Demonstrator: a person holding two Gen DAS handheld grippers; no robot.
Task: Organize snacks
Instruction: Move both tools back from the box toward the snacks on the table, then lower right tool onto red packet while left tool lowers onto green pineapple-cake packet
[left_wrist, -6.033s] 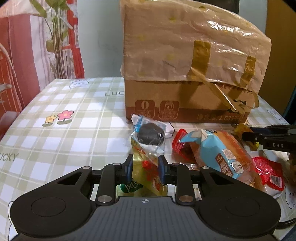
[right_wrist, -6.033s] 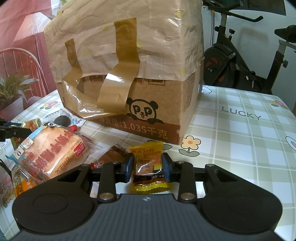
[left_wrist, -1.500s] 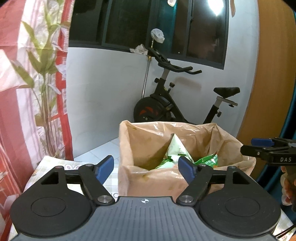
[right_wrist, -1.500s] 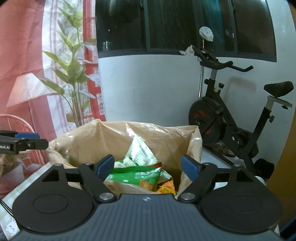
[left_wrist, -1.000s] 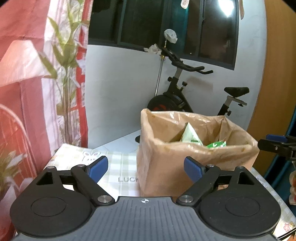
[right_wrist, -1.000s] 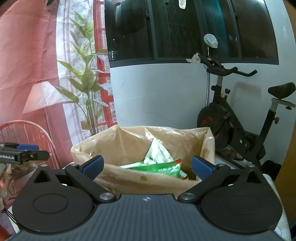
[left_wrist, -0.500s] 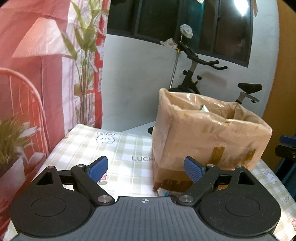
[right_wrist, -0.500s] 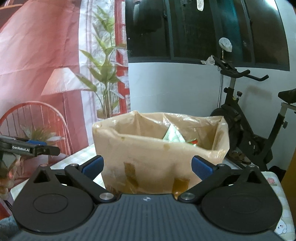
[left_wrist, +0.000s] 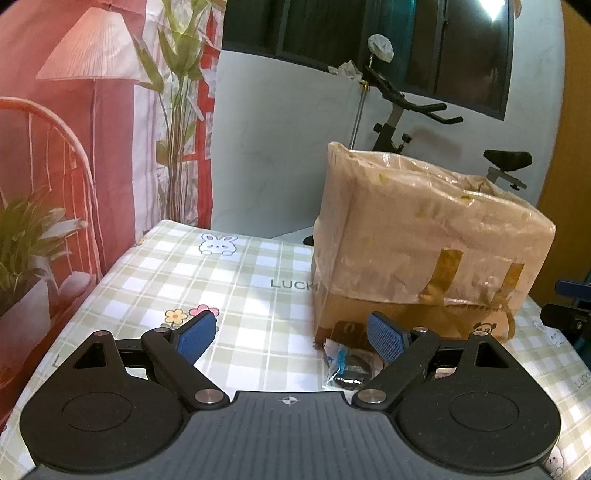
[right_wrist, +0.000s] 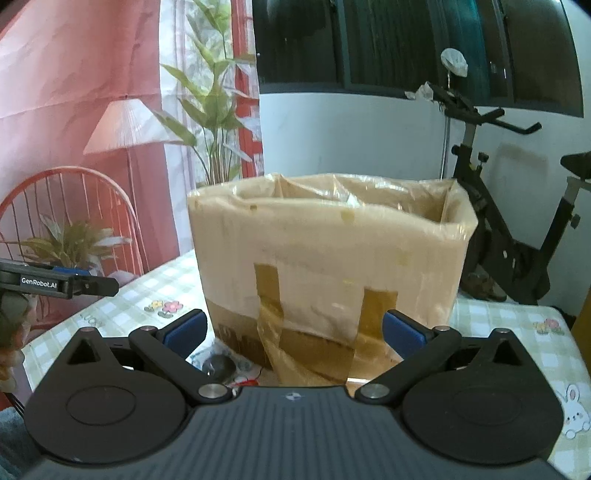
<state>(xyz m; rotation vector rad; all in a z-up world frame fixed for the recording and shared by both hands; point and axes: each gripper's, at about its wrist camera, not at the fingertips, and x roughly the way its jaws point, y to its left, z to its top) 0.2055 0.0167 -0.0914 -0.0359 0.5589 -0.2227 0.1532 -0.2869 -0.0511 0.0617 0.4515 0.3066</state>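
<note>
Right now the cardboard box (left_wrist: 417, 258), lined with a crinkled plastic bag and patched with strips of brown tape, stands on the checked tablecloth (left_wrist: 229, 295) ahead of me. From my left wrist I see it up and to the right; from my right wrist it fills the middle (right_wrist: 328, 273), its open top just showing. What lies inside I cannot make out from either side. At the foot of the box, touching or nearly touching its lower edge, lies a clear packet with a dark round snack (left_wrist: 347, 363) in it, and my right wrist catches it too (right_wrist: 218, 365), low on the cloth.

My left gripper (left_wrist: 291, 334) has its blue pads spread wide with nothing between them but tablecloth. My right gripper (right_wrist: 293, 328) is likewise released, jaws wide, framing the box front without touching it. Behind the table stand an exercise bike (right_wrist: 498, 221) and a leafy plant (right_wrist: 210, 110).
</note>
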